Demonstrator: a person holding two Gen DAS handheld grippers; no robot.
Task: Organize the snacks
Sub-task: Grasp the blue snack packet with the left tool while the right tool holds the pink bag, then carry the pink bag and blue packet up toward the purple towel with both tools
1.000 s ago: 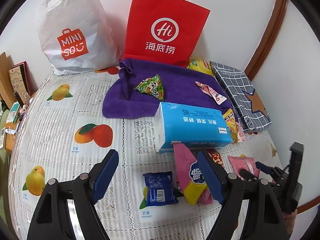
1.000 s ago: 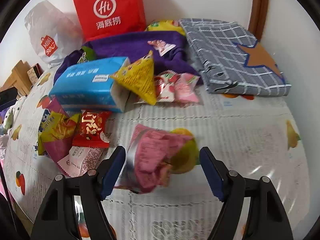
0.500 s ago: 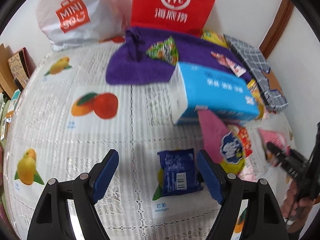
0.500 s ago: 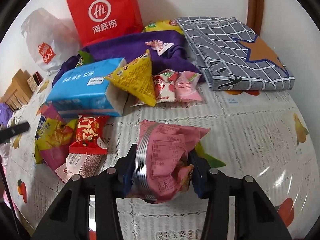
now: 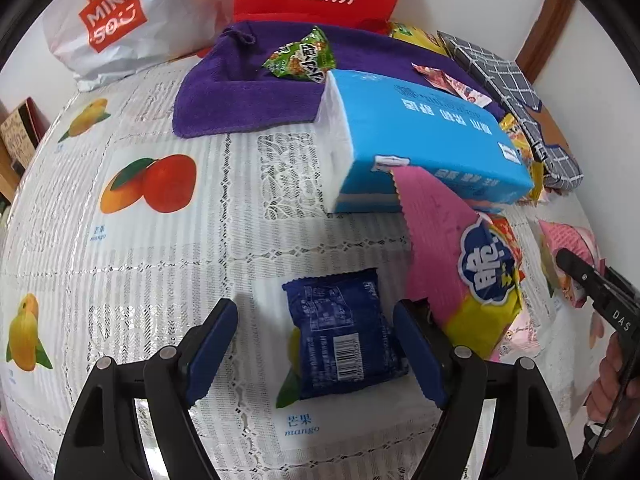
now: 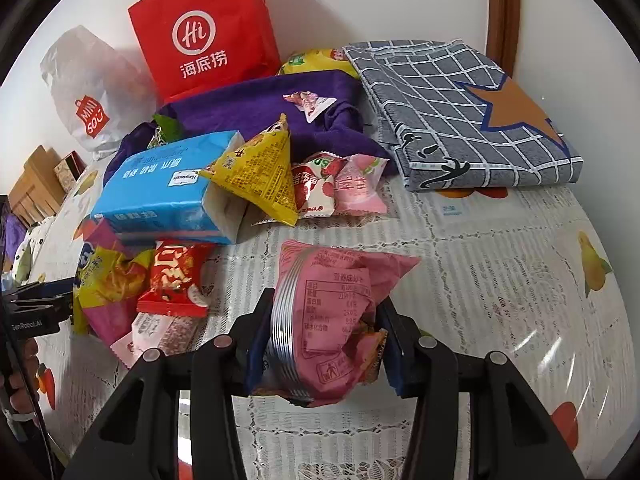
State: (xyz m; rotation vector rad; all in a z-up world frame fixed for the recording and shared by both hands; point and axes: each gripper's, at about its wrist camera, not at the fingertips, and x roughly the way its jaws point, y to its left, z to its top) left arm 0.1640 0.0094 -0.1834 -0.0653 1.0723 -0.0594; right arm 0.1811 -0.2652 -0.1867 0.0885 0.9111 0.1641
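Observation:
A dark blue snack packet (image 5: 340,340) lies flat on the fruit-print tablecloth (image 5: 160,264). My left gripper (image 5: 314,332) hangs open just above it, a finger on each side, and the pads are clear of it. My right gripper (image 6: 320,340) is shut on a crumpled pink snack packet (image 6: 332,304), both pads pressing its sides just above the cloth. In the left wrist view that gripper's finger (image 5: 592,284) shows at the right edge. A pink and yellow chip bag (image 5: 472,272) leans against a blue tissue pack (image 5: 420,136).
Loose snacks crowd the tissue pack: a yellow triangular packet (image 6: 260,172), a red packet (image 6: 176,276), strawberry packets (image 6: 320,188). A green packet (image 5: 304,56) lies on a purple towel (image 5: 240,92). A red paper bag (image 6: 208,36), a white Miniso bag (image 5: 116,20) and a folded grey cloth (image 6: 460,112) stand behind.
My left gripper came down over the blue packet, which now lies between its open fingers. My right gripper closed on the pink packet and keeps hold of it.

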